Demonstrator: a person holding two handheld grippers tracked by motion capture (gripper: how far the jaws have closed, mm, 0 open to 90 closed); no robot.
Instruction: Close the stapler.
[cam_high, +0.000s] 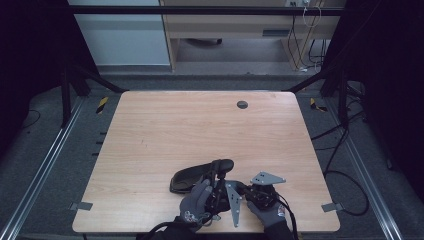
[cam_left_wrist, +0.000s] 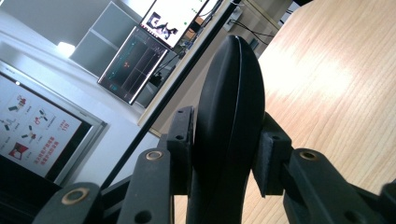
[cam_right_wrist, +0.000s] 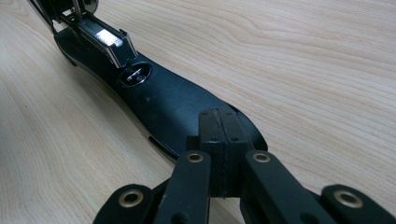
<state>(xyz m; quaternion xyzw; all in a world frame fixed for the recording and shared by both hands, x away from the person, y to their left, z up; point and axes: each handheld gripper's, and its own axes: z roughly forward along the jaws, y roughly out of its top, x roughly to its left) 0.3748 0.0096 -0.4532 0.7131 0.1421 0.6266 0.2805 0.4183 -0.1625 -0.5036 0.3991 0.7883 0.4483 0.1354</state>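
A black, oblong, case-like object (cam_high: 191, 178) lies on the wooden table (cam_high: 200, 120) near its front edge. My left gripper (cam_high: 220, 170) is shut on it: in the left gripper view both pads press the sides of its rounded black shell (cam_left_wrist: 231, 88), which stands on edge between them. My right gripper (cam_high: 245, 189) sits just to the right, beside the left hand. In the right gripper view its pads (cam_right_wrist: 218, 122) are pressed together with nothing between them, low over the near end of the black object (cam_right_wrist: 168, 100). Gloved hands hold both grippers.
A dark round grommet (cam_high: 242, 104) sits near the table's far edge. Metal rails and cables run along the floor at both sides. Beyond the table stand a bench and a screen (cam_left_wrist: 133, 63).
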